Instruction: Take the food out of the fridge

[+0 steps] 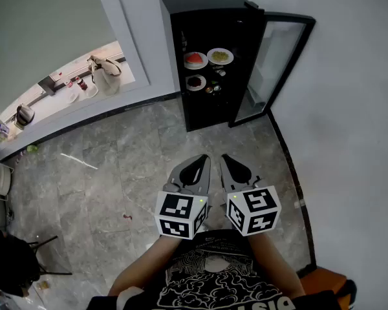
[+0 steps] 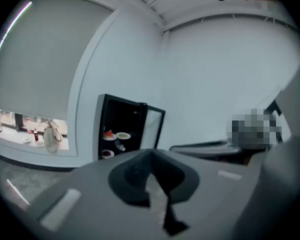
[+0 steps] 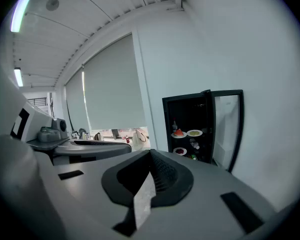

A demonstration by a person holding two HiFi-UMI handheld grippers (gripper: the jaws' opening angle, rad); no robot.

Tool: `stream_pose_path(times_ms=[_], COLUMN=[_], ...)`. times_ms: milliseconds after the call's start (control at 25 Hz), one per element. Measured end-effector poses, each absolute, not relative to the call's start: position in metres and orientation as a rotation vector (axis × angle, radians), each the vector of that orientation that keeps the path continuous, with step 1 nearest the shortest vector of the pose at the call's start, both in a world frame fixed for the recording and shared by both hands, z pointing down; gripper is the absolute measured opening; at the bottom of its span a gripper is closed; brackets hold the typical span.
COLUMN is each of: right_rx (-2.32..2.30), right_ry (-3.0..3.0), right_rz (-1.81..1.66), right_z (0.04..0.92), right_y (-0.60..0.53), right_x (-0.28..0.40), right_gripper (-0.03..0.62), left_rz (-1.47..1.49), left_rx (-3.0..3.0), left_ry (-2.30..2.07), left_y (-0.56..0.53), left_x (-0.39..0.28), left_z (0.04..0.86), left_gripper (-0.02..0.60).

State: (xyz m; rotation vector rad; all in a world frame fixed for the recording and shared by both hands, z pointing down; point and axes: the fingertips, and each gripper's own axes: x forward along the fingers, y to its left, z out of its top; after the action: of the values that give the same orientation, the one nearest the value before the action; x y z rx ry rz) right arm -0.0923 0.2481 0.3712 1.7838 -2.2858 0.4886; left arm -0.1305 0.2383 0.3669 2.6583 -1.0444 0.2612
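A black fridge (image 1: 207, 50) stands against the wall ahead, its glass door (image 1: 275, 63) swung open to the right. On its shelves sit a plate of red food (image 1: 195, 60), a plate of greenish food (image 1: 220, 56) and, lower down, a plate of dark red food (image 1: 195, 82) beside small items (image 1: 213, 88). My left gripper (image 1: 204, 160) and right gripper (image 1: 225, 159) are side by side low in the head view, well short of the fridge, both shut and empty. The fridge (image 2: 121, 129) appears beyond my left gripper (image 2: 151, 153). It also stands (image 3: 190, 129) past my right gripper (image 3: 151, 151).
A marble floor (image 1: 116, 173) lies between me and the fridge. At the left, a low sill holds a white bag (image 1: 105, 75), a kettle (image 1: 24, 115) and small bottles. A black chair (image 1: 13, 257) is at bottom left. An orange object (image 1: 323, 279) sits at bottom right.
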Motion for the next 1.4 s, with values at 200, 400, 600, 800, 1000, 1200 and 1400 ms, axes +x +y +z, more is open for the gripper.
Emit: stream_pose_path(times_ms=[200,400,600,800,1000,1200,1400], right_rx=[1.805,1.84,1.841,1.823,1.79,1.742,1.696], right_ry=[-2.288,-2.287,-2.288,-2.308,-2.328,-2.347,-2.369], right_rz=[0.492,0.557,0.566,0.591,0.618,0.649,0.673], right_z=[0.371,0.376,0.379,0.385,0.391,0.398,0.397], right_y=[0.243,0.237,0.229,0.206,0.173,0.131,0.089], right_x=[-0.094,-0.084,-0.077,-0.068,-0.054,-0.036,-0.018], right_gripper=[0.0,0.0,0.0,0.0,0.0,0.0,0.0], left_rz=[0.267,0.275,0.294,0.31,0.331,0.347,0.358], left_rx=[2.658,2.668,2.67,2.665,2.641,2.612,2.58], left_ry=[-1.034,-1.005,-0.986,-0.999,-1.021,-1.054,-1.084], left_y=[0.233,0.229,0.221,0.199,0.167,0.125,0.085], left_x=[-0.133,-0.123,-0.112,-0.1,-0.087,-0.069,-0.051], left_z=[0.37,0.372,0.378,0.382,0.389,0.395,0.396], left_gripper=[0.0,0.0,0.0,0.0,0.0,0.0,0.0])
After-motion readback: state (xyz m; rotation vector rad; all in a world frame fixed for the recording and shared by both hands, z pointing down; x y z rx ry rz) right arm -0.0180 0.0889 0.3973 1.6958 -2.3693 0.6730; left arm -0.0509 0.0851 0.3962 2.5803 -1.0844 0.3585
